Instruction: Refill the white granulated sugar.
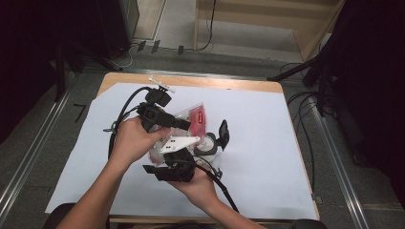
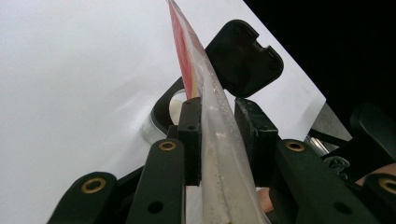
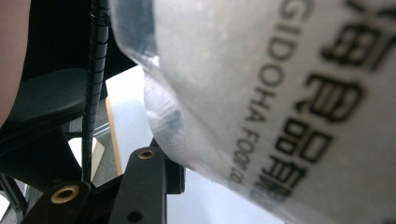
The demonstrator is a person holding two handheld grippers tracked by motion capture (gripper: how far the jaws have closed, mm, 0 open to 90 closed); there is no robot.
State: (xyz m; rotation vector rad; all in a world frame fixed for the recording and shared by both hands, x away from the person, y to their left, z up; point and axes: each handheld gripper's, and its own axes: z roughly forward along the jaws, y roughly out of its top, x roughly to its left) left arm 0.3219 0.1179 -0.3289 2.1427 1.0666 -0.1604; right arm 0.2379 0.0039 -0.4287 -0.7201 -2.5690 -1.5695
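**Bag held over the open container**

Above the white sheet on the desk (image 1: 267,143), from the high view, I hold both tools together around a clear plastic bag (image 1: 193,117) with red print. My left tool (image 1: 184,125) reaches in from the far-left side; my right tool (image 1: 179,160) comes up from below, nearer to me. Just right of both tools sits a small round container (image 1: 206,147) with its black lid (image 1: 223,133) flipped up.

Along my left tool (image 2: 219,140), the bag (image 2: 219,154) runs edge-on straight between the jaws, which have closed onto it from both sides. Beyond the jaw tips lies the container (image 2: 161,119), its lid (image 2: 245,58) standing open behind it.

Along my right tool (image 3: 187,172), the bag (image 3: 261,93) presses close to the camera, black lettering across it. One jaw shows, lying against the film; the other is hidden behind the bag, so I cannot tell whether this tool is clamped or merely propping it.

As I judge it, the lid is already open and the bag lifted beside the container; opening the bag or emptying it into the container is not yet done.
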